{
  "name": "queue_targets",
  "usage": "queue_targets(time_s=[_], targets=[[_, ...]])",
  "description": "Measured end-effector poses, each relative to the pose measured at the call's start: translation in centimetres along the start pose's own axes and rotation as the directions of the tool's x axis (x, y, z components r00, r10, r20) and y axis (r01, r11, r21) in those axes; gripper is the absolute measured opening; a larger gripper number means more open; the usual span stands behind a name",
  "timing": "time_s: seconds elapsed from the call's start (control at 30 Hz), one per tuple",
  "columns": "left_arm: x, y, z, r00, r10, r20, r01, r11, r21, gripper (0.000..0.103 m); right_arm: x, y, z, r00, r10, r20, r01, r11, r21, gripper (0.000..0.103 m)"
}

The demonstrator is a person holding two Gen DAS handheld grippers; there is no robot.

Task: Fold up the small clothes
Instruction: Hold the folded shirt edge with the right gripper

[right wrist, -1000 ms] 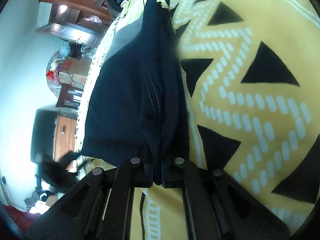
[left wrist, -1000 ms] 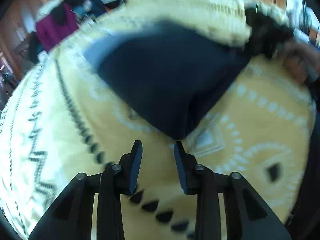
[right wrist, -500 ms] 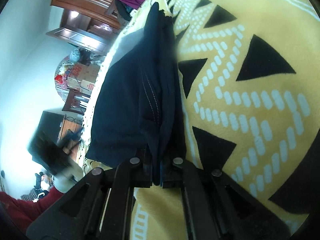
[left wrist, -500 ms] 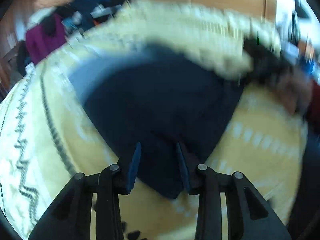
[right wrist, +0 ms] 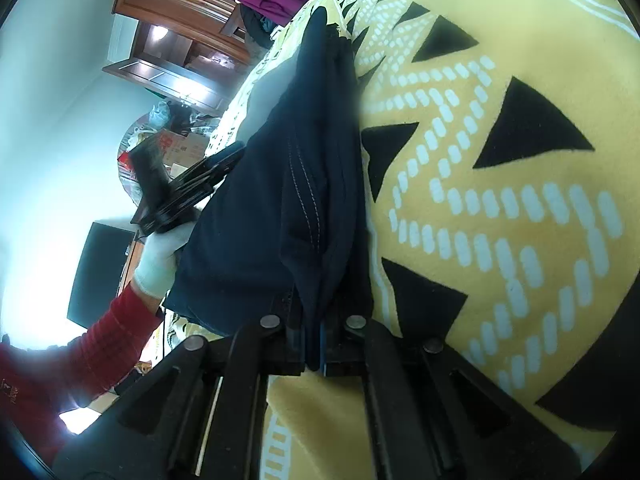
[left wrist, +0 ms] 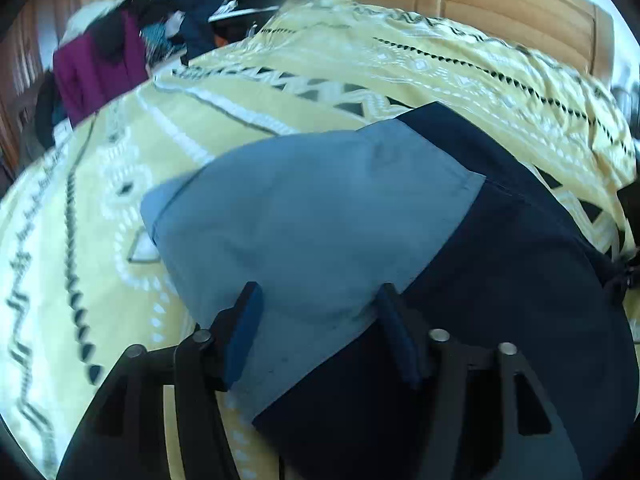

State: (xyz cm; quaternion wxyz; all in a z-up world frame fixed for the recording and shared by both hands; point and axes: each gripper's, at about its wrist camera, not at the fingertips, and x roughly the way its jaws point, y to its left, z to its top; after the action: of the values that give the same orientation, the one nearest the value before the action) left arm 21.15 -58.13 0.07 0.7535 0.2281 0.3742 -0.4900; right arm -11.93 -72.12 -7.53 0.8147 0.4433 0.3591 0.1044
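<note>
Left tongs [left wrist: 318,330] now spread wide and pushed right over the grey-blue end of the dark blue clothes [left wrist: 500,280] on the yellow blanket [left wrist: 280,92], right tongs [right wrist: 316,344] pinching the bunched edge, ready to grab and fold.

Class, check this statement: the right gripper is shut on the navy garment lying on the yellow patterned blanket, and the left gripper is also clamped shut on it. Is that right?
Not quite. The left gripper is open, its fingers spread over the garment's grey-blue panel, as the left wrist view shows. The rest holds: the right gripper is shut on the navy garment on the yellow patterned blanket.
</note>
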Motion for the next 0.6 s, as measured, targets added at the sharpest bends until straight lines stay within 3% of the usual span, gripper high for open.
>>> queue_targets(time_s=[0.07,0.2,0.23,0.3,0.33,0.37,0.43,0.47,0.6], targets=[[-3.5,-1.5,-0.9,0.998,-0.056,0.02,0.055,0.998,0.023,0.043,-0.1,0.0,-0.2,1.0,0.004,0.002,-0.004,1.0,0.0,0.0],[-10.8,-4.8,-3.9,0.986,-0.12,0.113,0.115,0.992,0.049,0.043,-0.4,0.2,-0.3,1.0,0.005,0.007,-0.005,1.0,-0.003,0.0],[-11.7,-5.3,-5.5,0.987,-0.13,0.098,0.126,0.991,0.045,0.045,-0.4,0.2,-0.4,1.0,0.005,0.008,-0.005,1.0,-0.003,0.0],[-9.5,-6.8,-8.6,0.996,-0.086,-0.037,0.088,0.995,0.056,0.046,-0.4,0.2,-0.4,1.0,0.006,0.004,-0.006,1.0,-0.004,0.0],[-8.6,-7.4,-10.3,0.998,-0.051,-0.043,0.055,0.995,0.081,0.046,-0.5,0.2,-0.4,1.0,0.005,0.004,-0.005,1.0,-0.003,0.0],[-9.0,-7.1,-10.5,0.998,-0.057,-0.005,0.057,0.996,0.064,0.046,-0.6,0.1,-0.4,1.0,0.005,0.007,-0.005,1.0,0.0,0.0],[-9.8,-6.5,-8.7,0.997,-0.069,-0.031,0.07,0.997,0.02,0.042,-0.8,0.2,-0.4,1.0,0.005,0.01,-0.005,1.0,0.001,0.0],[-10.6,-6.4,-8.2,0.997,-0.082,-0.012,0.082,0.997,-0.005,0.034,-0.9,0.2,-0.5,1.0,0.005,0.011,-0.005,1.0,0.0,0.0],[-14.9,-7.8,-8.1,0.99,-0.108,0.095,0.111,0.994,-0.022,0.034,-1.2,0.2,-0.5,1.0,0.012,0.012,-0.012,1.0,0.002,0.0]])
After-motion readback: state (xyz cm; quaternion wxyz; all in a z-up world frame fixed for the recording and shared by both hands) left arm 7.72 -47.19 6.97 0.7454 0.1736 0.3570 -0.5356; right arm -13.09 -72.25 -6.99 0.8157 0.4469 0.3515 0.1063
